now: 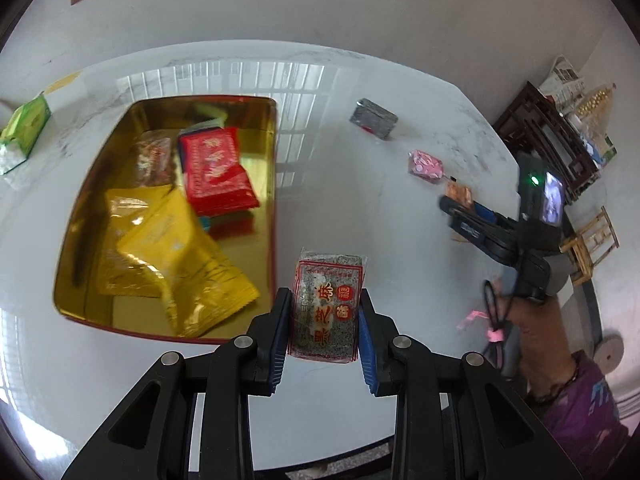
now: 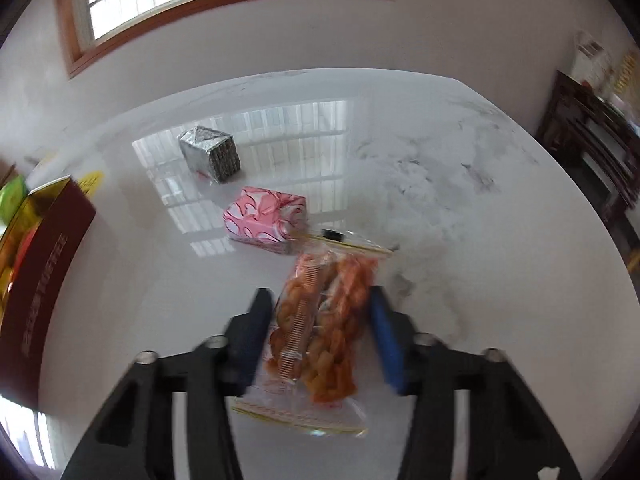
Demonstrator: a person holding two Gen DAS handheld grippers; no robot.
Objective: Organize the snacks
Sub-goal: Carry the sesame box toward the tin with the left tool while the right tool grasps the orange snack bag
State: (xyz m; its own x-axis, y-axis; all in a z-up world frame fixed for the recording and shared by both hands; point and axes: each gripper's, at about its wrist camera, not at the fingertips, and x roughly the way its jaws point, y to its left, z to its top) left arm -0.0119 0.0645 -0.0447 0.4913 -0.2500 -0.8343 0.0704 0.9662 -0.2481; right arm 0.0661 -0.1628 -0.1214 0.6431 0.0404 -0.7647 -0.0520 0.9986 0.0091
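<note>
My left gripper (image 1: 324,300) is shut on a clear packet of dark sesame snack with a red label (image 1: 326,308), held above the white marble table just right of the open gold tin (image 1: 275,184). Red and yellow packets lie inside the tin. My right gripper (image 2: 319,294) has its blue pads against both sides of a clear bag of orange twists (image 2: 320,328), low over the table. The left wrist view shows that gripper (image 1: 468,210) far right, by the table's edge. The tin's maroon outer wall (image 2: 44,264) stands at the left in the right wrist view.
A silver-wrapped block (image 2: 210,154) and a pink patterned packet (image 2: 266,220) lie on the table beyond the bag. A green packet (image 1: 24,128) sits left of the tin. Dark wooden furniture (image 1: 548,140) stands off the table's right side. A purple sleeve (image 1: 580,400) is at lower right.
</note>
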